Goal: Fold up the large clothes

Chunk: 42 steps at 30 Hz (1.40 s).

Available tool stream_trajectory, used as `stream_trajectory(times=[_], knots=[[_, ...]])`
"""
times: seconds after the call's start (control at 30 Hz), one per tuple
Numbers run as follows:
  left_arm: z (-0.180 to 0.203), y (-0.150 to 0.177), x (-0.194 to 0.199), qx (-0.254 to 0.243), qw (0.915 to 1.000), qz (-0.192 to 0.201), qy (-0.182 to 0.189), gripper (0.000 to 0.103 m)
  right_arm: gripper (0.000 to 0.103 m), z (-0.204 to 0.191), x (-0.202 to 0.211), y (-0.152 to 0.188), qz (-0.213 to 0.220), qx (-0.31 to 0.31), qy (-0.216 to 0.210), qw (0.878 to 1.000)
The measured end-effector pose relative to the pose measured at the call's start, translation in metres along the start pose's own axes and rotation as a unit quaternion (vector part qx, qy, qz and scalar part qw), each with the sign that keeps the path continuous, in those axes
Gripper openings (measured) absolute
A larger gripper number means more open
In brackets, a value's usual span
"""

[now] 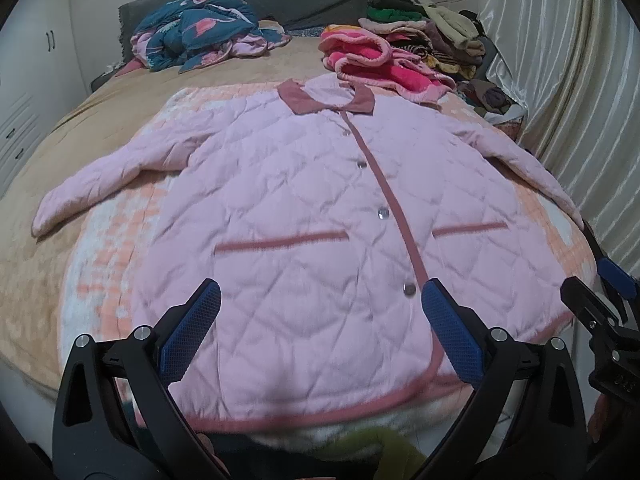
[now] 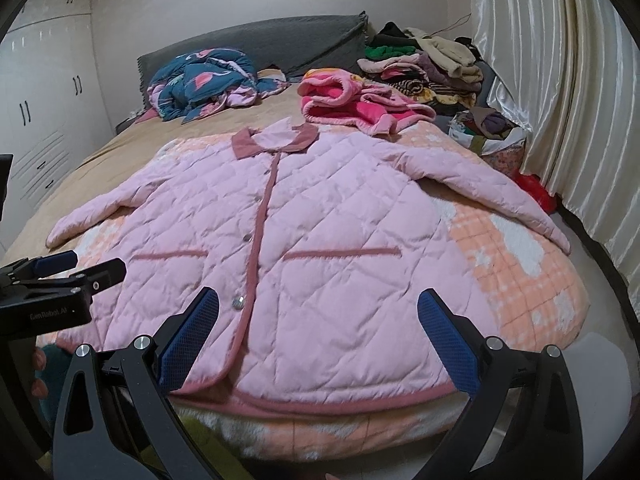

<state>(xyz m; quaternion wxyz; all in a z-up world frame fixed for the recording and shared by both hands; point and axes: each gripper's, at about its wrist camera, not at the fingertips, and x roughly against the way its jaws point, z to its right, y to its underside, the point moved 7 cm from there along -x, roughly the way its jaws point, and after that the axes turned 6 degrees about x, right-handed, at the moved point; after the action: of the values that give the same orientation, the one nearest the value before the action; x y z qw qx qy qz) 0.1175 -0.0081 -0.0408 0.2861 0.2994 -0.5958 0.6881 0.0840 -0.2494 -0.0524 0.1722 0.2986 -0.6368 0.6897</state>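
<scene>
A pink quilted jacket (image 1: 304, 200) with dark pink collar and trim lies flat, front up and buttoned, on the bed, sleeves spread to both sides; it also shows in the right wrist view (image 2: 320, 240). My left gripper (image 1: 320, 292) is open and empty, held above the jacket's hem near the lowest button. My right gripper (image 2: 318, 300) is open and empty above the hem's right half. Each gripper shows at the edge of the other's view: the right one (image 1: 600, 304) and the left one (image 2: 76, 268).
The jacket rests on an orange-and-white blanket (image 2: 516, 248) over a tan bed sheet (image 1: 92, 120). A blue patterned quilt (image 1: 200, 28), pink fleece garments (image 1: 372, 56) and a pile of clothes (image 1: 432, 28) lie by the grey headboard. Curtains (image 2: 560, 80) hang on the right, cupboards (image 2: 36, 120) stand left.
</scene>
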Motion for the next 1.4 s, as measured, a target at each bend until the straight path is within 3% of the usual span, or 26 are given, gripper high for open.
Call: stream_trajectory(times=[0.73, 1.13, 1.4], knots=[[0.016, -0.081, -0.061, -0.007, 1.0, -0.003, 0.0, 0.094, 0.099, 0.043, -0.06, -0.074, 0.005, -0.043, 0.017, 0.999], [0.027, -0.127, -0.107, -0.001, 1.0, -0.006, 0.0, 0.094, 0.099, 0.132, -0.117, -0.095, -0.006, -0.126, 0.086, 0.988], [0.051, -0.139, -0.143, -0.012, 0.9997, -0.022, -0.005, 0.094, 0.099, 0.222, -0.146, -0.078, -0.02, -0.206, 0.156, 0.966]])
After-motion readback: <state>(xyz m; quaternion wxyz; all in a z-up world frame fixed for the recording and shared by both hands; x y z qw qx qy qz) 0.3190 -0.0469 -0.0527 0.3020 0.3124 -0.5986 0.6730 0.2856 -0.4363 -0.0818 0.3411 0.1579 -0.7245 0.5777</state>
